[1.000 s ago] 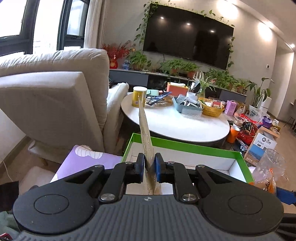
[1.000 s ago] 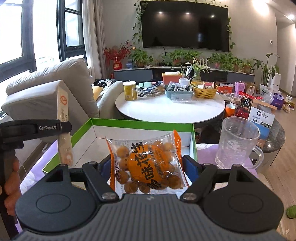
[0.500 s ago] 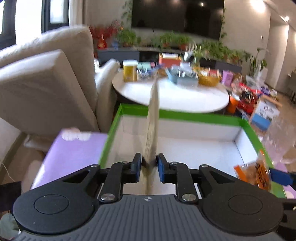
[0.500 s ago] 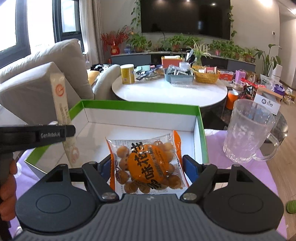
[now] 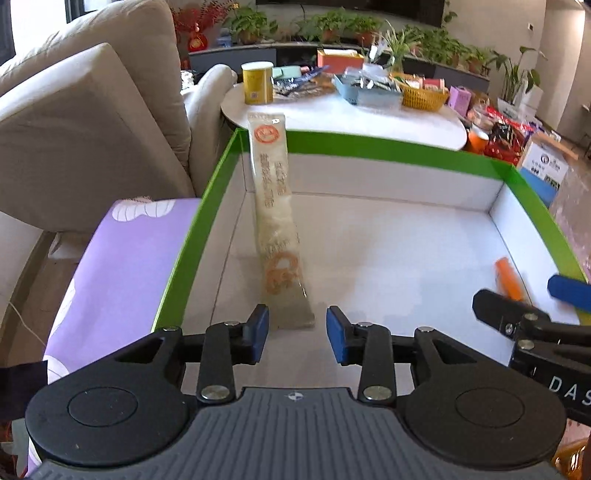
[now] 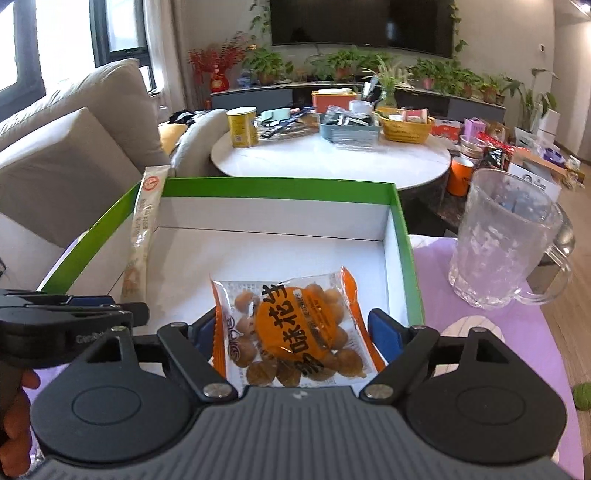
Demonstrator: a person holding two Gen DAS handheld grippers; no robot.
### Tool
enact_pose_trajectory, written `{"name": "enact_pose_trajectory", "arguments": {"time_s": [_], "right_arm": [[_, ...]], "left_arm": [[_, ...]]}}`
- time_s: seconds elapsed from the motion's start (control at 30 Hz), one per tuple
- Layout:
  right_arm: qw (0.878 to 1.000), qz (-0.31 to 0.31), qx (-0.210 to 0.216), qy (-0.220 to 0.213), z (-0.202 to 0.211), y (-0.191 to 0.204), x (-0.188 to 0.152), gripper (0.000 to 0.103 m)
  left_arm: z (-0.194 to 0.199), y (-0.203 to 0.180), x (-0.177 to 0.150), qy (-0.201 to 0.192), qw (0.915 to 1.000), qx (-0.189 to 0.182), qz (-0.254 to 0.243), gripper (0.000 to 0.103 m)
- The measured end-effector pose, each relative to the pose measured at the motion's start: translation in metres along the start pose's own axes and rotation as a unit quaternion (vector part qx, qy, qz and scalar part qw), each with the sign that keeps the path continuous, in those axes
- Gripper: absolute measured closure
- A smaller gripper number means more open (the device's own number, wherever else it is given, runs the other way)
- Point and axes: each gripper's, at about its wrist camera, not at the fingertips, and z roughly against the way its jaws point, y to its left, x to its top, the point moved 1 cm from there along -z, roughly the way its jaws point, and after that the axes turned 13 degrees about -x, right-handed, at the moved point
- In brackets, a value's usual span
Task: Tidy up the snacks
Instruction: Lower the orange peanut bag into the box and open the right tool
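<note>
Inside the green-rimmed box (image 5: 369, 147), the long pale snack stick (image 5: 275, 218) leans against the far left corner, its lower end just ahead of the left gripper (image 5: 297, 328), whose jaws stand wide apart, while the right gripper (image 6: 295, 332) holds the orange peanut packet (image 6: 295, 325) near the box's right wall.

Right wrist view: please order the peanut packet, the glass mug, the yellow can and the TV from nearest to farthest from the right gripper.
1. peanut packet, between the fingers of the right gripper, over the green box.
2. glass mug, right, beside the box.
3. yellow can, left on the round table.
4. TV, back wall.
</note>
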Motion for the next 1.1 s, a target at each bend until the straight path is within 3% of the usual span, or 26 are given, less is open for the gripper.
{"name": "enact_pose_trajectory", "arguments": {"time_s": [0.17, 0.33, 0.7, 1.1], "right_arm": [[0.999, 0.035, 0.003, -0.001, 0.003, 0.004, -0.008, 0.035], [0.999, 0.047, 0.013, -0.013, 0.008, -0.003, -0.012, 0.036], [0.998, 0.061, 0.014, -0.007, 0.032, -0.008, -0.023, 0.035], [0.998, 0.036, 0.01, -0.055, 0.088, -0.029, -0.035, 0.035]], "left_arm": [[0.001, -0.003, -0.002, 0.005, 0.9998, -0.009, -0.016, 0.066], [0.003, -0.002, -0.006, 0.035, 0.9983, -0.045, 0.012, 0.066], [0.026, -0.004, -0.024, 0.047, 0.9961, -0.06, 0.044, 0.067], [0.122, -0.009, -0.045, -0.023, 0.9987, -0.044, 0.013, 0.061]]}}
